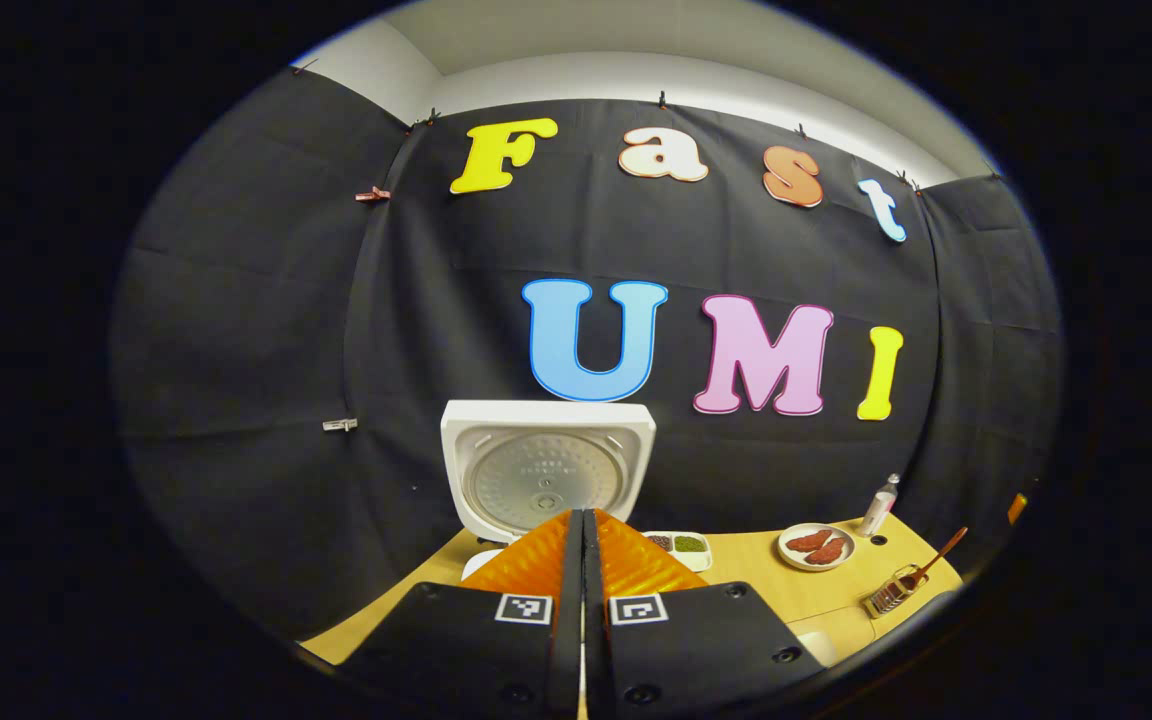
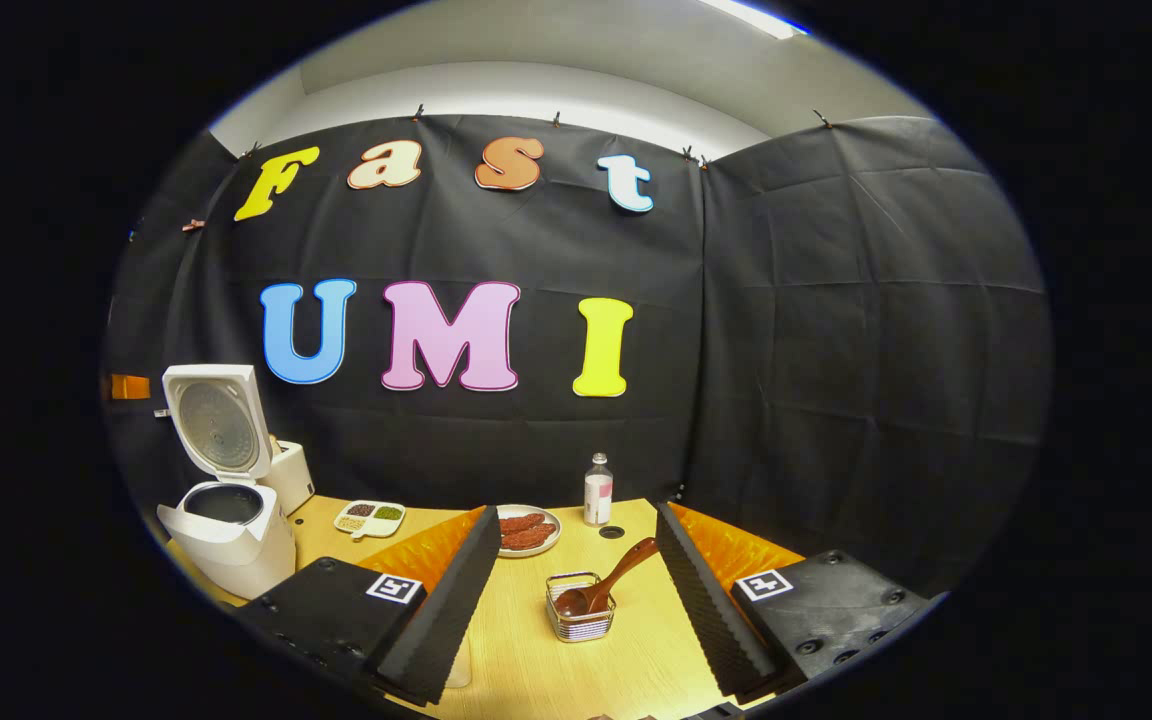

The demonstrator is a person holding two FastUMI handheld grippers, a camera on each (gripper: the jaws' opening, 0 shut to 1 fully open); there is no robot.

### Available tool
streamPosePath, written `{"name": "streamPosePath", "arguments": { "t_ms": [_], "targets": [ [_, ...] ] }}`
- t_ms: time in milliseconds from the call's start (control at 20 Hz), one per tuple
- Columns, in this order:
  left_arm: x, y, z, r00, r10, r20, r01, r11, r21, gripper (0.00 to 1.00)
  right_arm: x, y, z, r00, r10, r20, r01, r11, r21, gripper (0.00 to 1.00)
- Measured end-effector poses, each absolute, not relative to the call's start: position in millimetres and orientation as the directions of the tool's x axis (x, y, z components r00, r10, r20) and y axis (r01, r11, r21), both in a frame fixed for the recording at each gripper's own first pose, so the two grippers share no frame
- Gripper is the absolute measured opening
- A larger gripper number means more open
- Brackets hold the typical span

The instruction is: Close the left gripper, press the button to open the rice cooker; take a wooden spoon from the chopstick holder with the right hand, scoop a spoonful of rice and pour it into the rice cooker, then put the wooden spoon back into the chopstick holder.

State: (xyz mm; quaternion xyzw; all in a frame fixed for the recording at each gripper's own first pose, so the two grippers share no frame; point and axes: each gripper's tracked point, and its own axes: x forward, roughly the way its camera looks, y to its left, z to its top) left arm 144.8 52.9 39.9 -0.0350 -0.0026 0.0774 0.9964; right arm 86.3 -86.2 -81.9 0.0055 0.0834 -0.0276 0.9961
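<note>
The right gripper [image 2: 571,600] is spread wide and holds nothing, with the wooden spoon [image 2: 604,587] straight ahead between its fingers. The spoon's bowl sits down in the small wire chopstick holder [image 2: 579,618] on the table [image 2: 526,670], and its handle leans up and away to the right, so this hand is much the nearer. The left gripper [image 1: 582,560] is pressed together, facing the white rice cooker [image 2: 226,530], whose lid [image 1: 546,478] stands open, the dark pot exposed.
</note>
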Motion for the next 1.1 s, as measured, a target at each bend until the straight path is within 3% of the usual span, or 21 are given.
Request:
{"name": "streamPosePath", "arguments": {
  "t_ms": [200, 500, 600, 800, 850, 950, 1100],
  "targets": [
    [115.2, 26.0, 10.7, 0.993, 0.101, -0.066, -0.107, 0.988, -0.108, 0.08, 96.1, -96.2, -92.1, 0.979, -0.068, -0.192, 0.069, 0.998, -0.002, 0.98],
    [90.3, -8.1, -15.1, 0.993, 0.045, -0.105, -0.06, 0.989, -0.135, 0.16, 113.1, -106.5, -139.2, 0.936, -0.081, -0.342, 0.106, 0.993, 0.054, 0.98],
    [84.8, -16.5, -21.2, 0.993, 0.039, -0.112, -0.055, 0.987, -0.148, 0.28, 123.3, -107.2, -149.5, 0.935, -0.074, -0.348, 0.097, 0.994, 0.049, 0.98],
    [79.1, -38.4, -25.8, 0.992, 0.008, -0.123, -0.023, 0.993, -0.12, 0.75, 142.5, -109.6, -185.9, 0.909, -0.055, -0.414, 0.083, 0.995, 0.051, 0.98],
    [77.5, -42.5, -29.8, 0.99, 0.005, -0.138, -0.021, 0.993, -0.114, 0.93, 148.7, -111.0, -193.1, 0.903, -0.054, -0.427, 0.089, 0.994, 0.063, 0.98],
    [75.9, -48.3, -28.6, 0.99, 0.019, -0.138, -0.035, 0.993, -0.112, 0.97, 161.7, -114.3, -206.9, 0.892, -0.059, -0.448, 0.103, 0.992, 0.076, 0.98],
    [73.5, -62.1, -34.6, 0.986, 0.031, -0.163, -0.049, 0.993, -0.111, 0.95, 179.4, -119.1, -236.3, 0.864, -0.049, -0.501, 0.111, 0.989, 0.095, 0.98]
  ]
}}
